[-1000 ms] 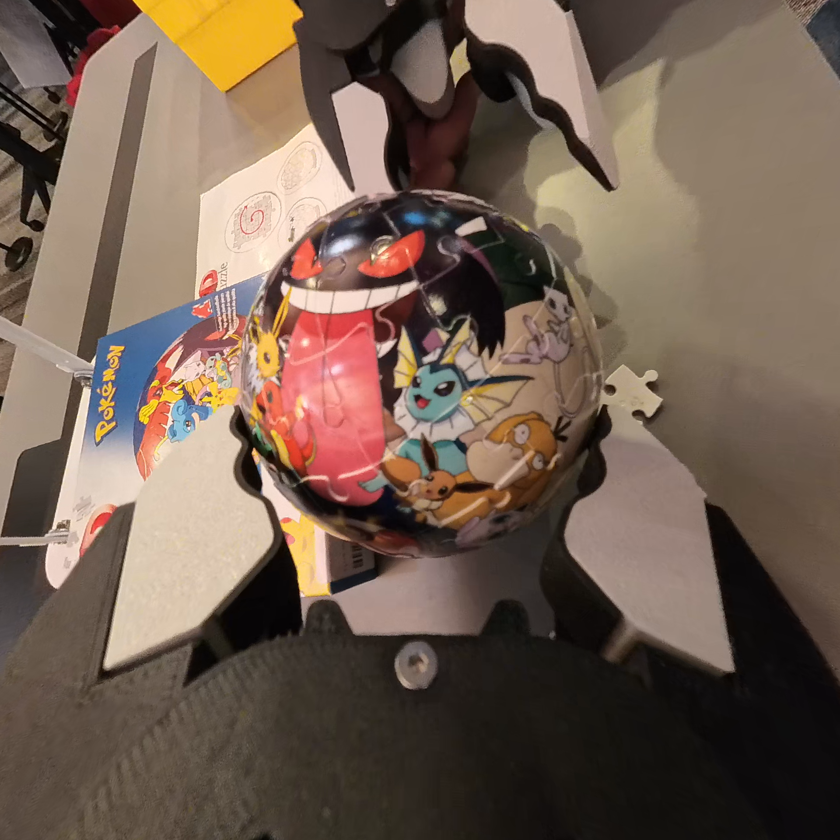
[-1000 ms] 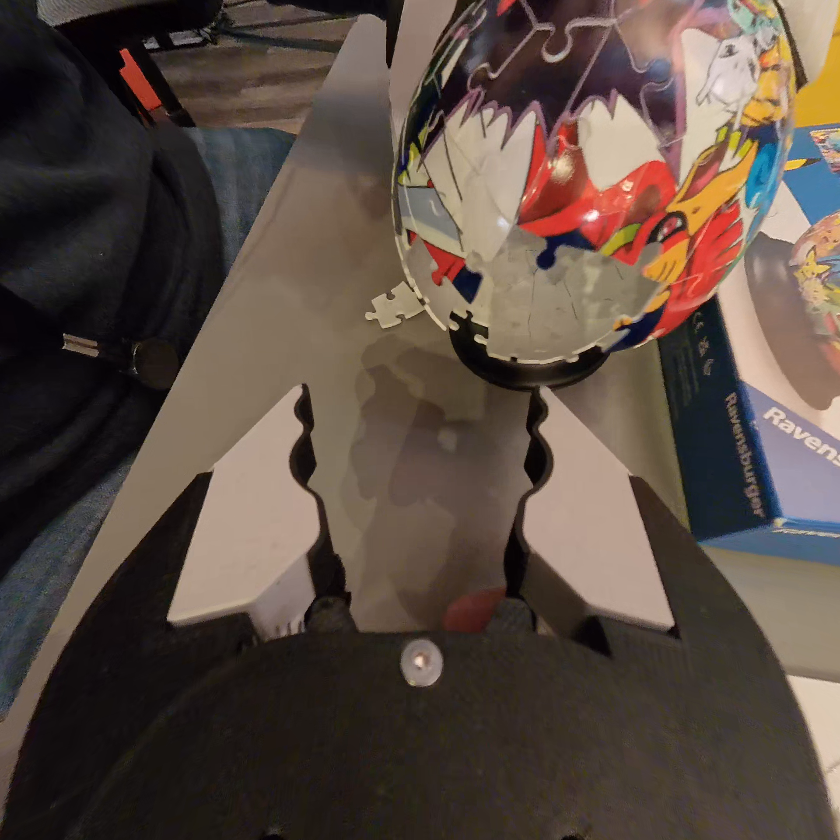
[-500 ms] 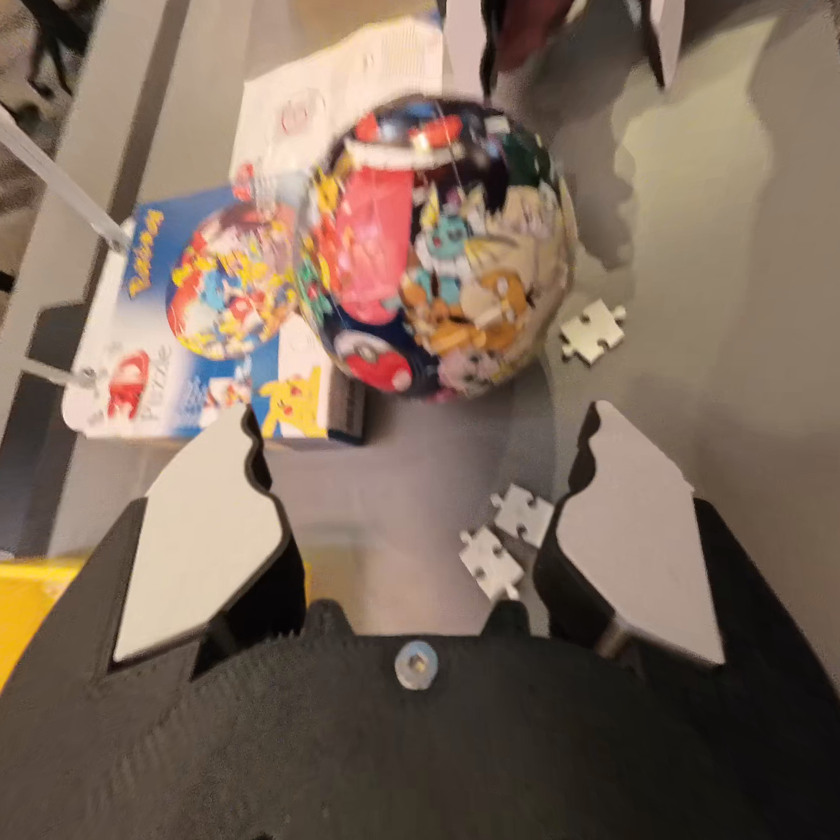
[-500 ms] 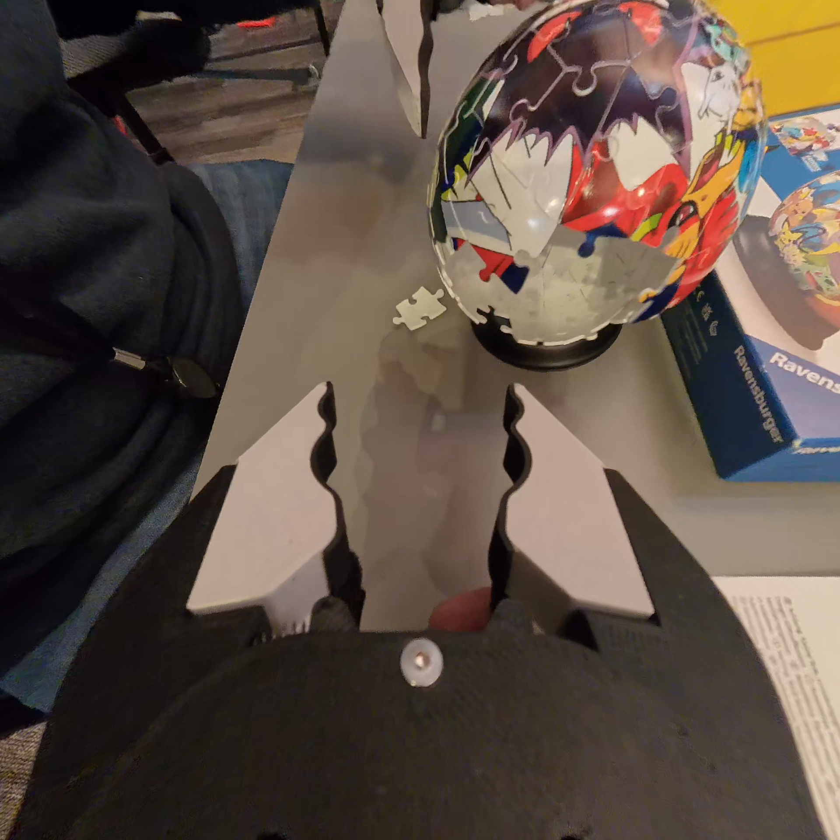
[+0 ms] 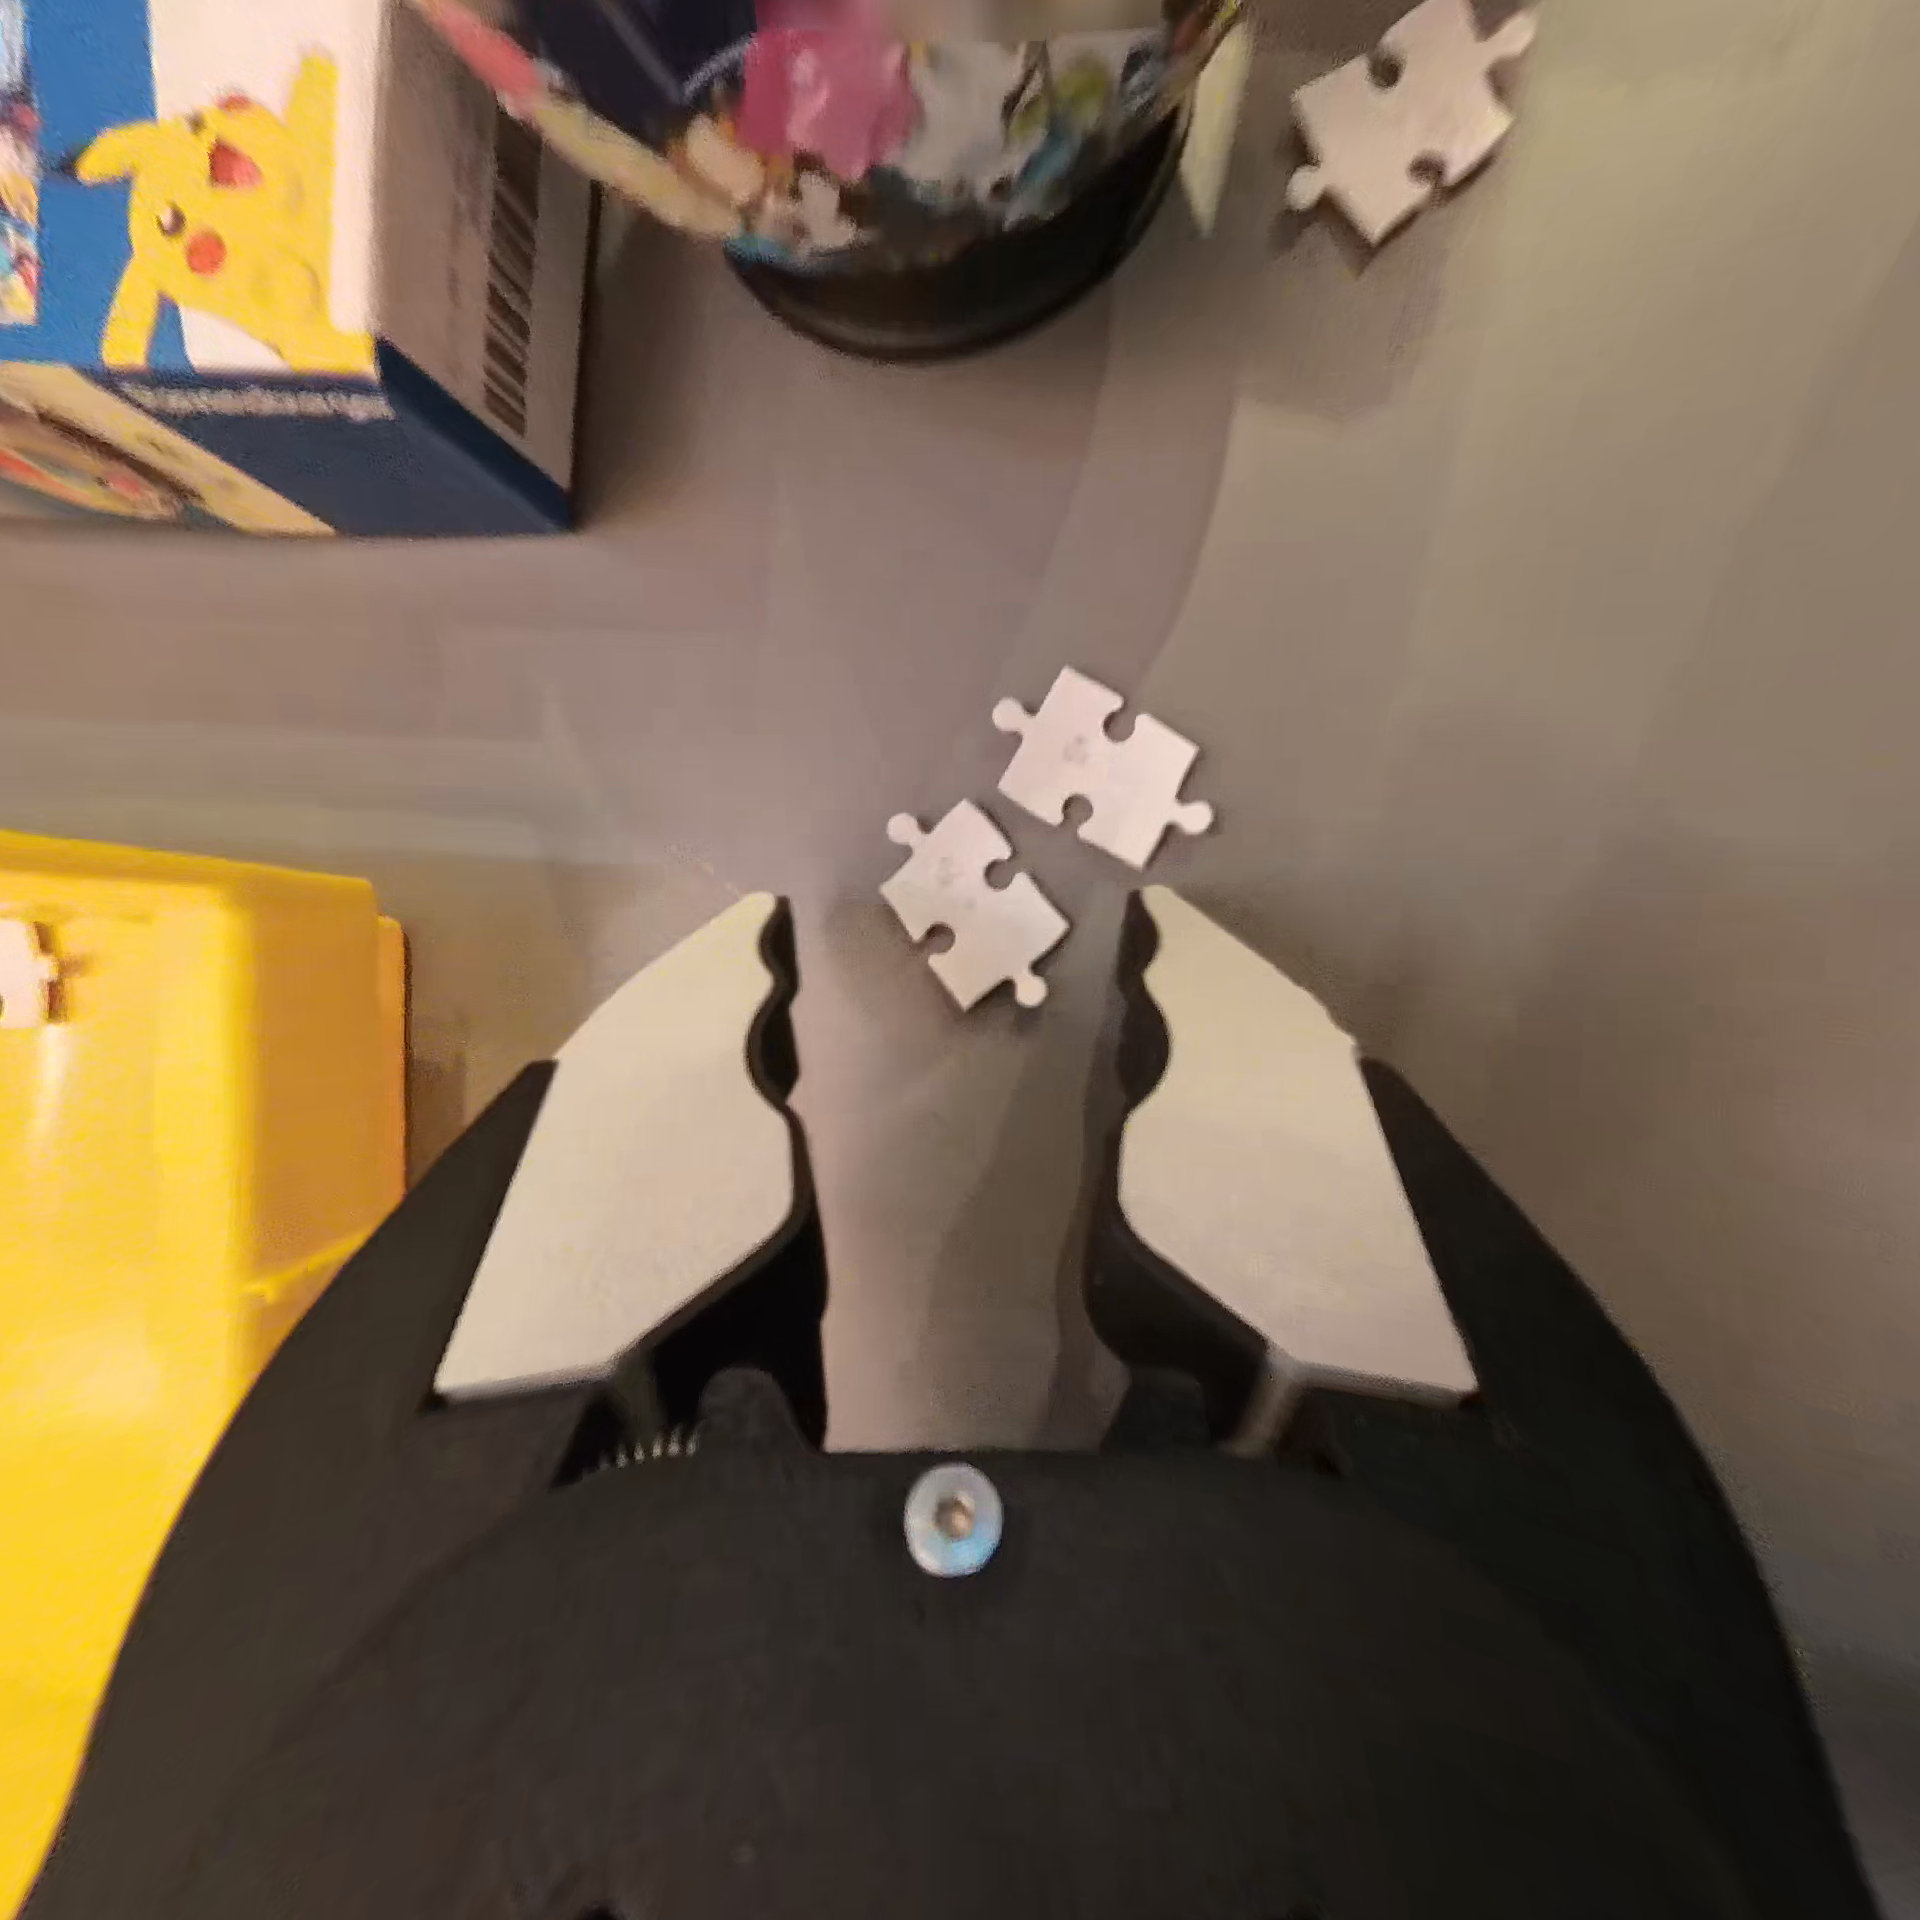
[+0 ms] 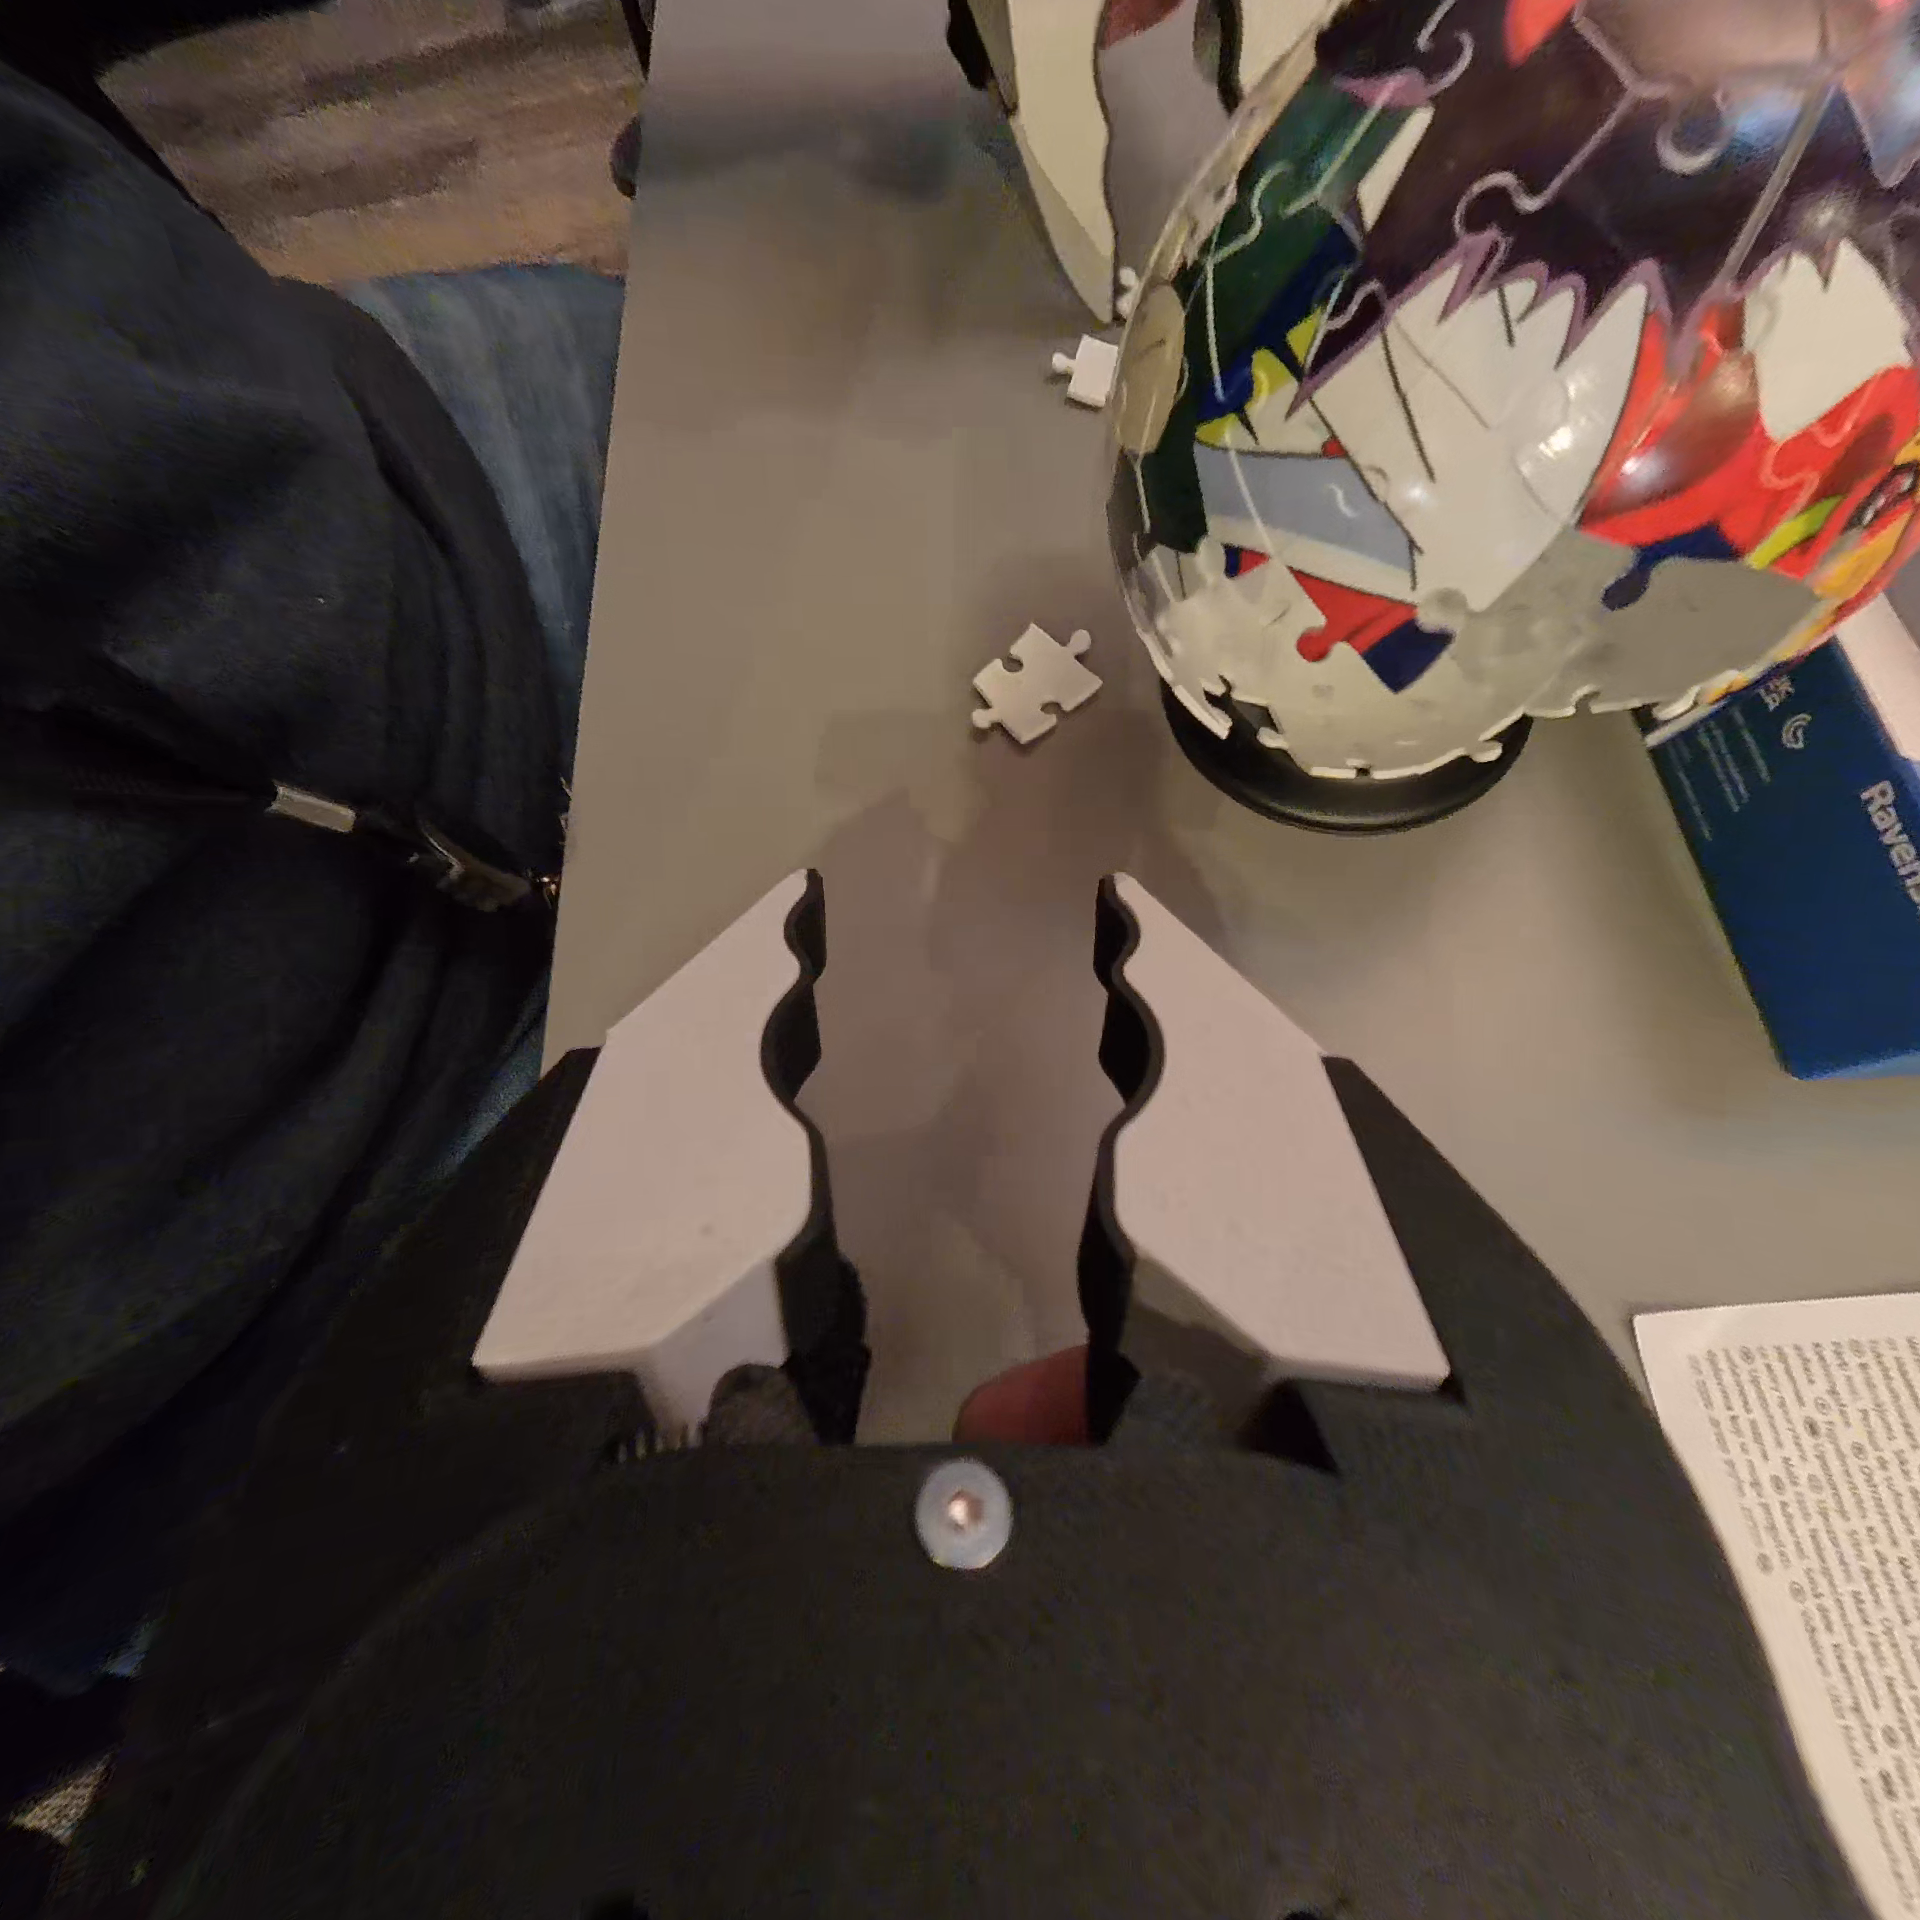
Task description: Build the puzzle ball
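1. In the left wrist view a yellow bin (image 5: 187, 1195) is cut off at the left edge; only the blurred underside of the puzzle ball (image 5: 862, 125) shows at the top, on its black stand (image 5: 935, 301)
2. The left claw (image 5: 956, 914) is spread and empty over the grey table (image 5: 1558, 727); two loose puzzle pieces (image 5: 977, 904) lie face down just beyond its tips, a third piece (image 5: 1392, 145) right of the stand
3. Only the right wrist view shows a person's dark sleeve (image 6: 208, 727) beyond the table's left edge, the ball's patterned side, and a printed sheet (image 6: 1797, 1558)
4. The right claw (image 6: 961, 894) is spread and empty over bare table, well short of the ball
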The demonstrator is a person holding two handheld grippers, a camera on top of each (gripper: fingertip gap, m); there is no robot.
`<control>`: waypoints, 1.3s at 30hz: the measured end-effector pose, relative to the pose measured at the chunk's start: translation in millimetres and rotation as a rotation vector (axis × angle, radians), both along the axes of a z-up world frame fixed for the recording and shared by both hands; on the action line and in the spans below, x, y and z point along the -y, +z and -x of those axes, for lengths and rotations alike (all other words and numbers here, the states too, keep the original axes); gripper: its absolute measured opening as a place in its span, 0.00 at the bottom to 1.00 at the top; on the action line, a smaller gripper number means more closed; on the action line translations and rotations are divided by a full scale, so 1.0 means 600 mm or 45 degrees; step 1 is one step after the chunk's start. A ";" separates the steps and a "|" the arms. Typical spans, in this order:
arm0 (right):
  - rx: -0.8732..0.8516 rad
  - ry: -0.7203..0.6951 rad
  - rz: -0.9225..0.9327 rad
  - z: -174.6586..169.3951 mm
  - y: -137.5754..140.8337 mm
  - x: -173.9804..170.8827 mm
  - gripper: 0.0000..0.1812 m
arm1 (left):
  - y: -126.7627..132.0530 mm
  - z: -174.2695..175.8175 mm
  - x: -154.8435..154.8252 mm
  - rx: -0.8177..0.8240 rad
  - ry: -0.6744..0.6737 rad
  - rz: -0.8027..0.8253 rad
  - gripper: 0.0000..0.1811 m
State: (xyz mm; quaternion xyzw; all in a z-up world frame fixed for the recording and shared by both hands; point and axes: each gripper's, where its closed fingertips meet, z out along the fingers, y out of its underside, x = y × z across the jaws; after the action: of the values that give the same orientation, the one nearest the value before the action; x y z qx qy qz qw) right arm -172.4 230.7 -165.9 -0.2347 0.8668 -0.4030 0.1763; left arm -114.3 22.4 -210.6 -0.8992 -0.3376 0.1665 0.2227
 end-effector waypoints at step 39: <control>0.597 -0.273 -0.048 -0.014 0.058 -0.024 0.17 | 0.125 0.020 -0.279 -0.484 -0.358 0.038 0.00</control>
State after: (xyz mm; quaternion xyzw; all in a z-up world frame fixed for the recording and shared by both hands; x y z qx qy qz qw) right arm -163.9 245.3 -131.0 -0.0385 0.8296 -0.4465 0.3330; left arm -126.5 189.5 -135.3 -0.8932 -0.1585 0.3051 0.2898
